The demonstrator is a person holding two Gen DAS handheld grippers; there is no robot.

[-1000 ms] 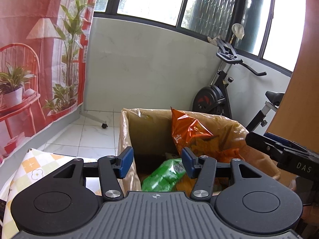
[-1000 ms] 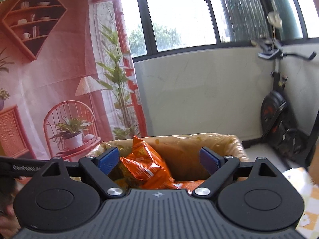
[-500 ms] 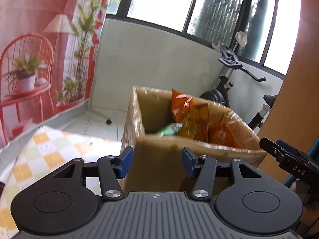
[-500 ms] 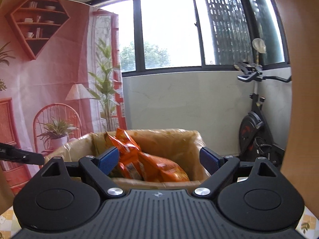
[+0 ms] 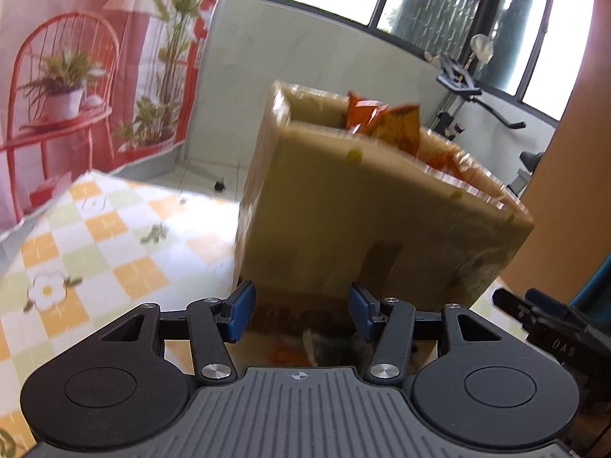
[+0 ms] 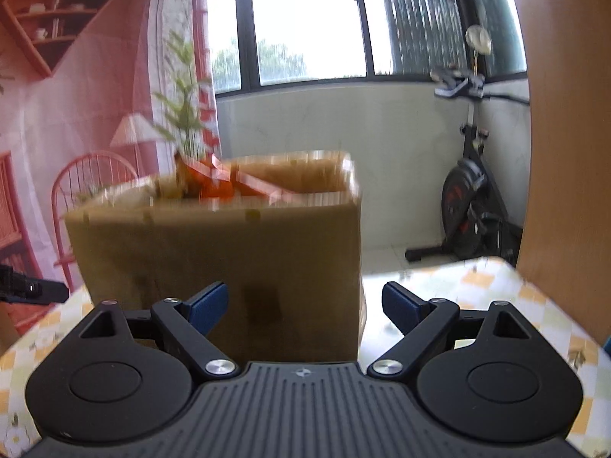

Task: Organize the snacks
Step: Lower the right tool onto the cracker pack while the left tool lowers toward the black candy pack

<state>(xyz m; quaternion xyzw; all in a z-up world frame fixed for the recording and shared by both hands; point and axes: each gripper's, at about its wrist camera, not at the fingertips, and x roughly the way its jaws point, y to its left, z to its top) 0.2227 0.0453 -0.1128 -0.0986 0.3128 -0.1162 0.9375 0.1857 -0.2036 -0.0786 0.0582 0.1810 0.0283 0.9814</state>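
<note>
Tongs first: the left tongs (image 5: 301, 315) stand at a moderate gap with nothing pressed between the blue pads, though just below and ahead of them lies something brown with a glossy, orange-flecked surface that is too blurred to name. The right tongs (image 6: 305, 307) stand wide and empty, their left pad in front of the box's near face and their right pad past its right corner, over the bare counter (image 6: 458, 278).

The cardboard box (image 5: 343, 206) stands upright on the checked cloth, close in front of both tongs, toward the counter's far edge. Orange snack bags (image 5: 382, 122) poke above its rim; the box wall hides whatever else is inside. From the right-hand view the same bags (image 6: 217, 183) sit toward the box's left side.

Both tools point gently downward at the box's lower half, the left one tipped more steeply, and each shows at the margin of the other's view, so the hands are side by side.

The step in hand looks like reaching low at the box's foot, perhaps for a loose packet. To do it well, aim to close on a packet's edge rather than its puffed middle, and avoid nudging the box toward the far edge.
</note>
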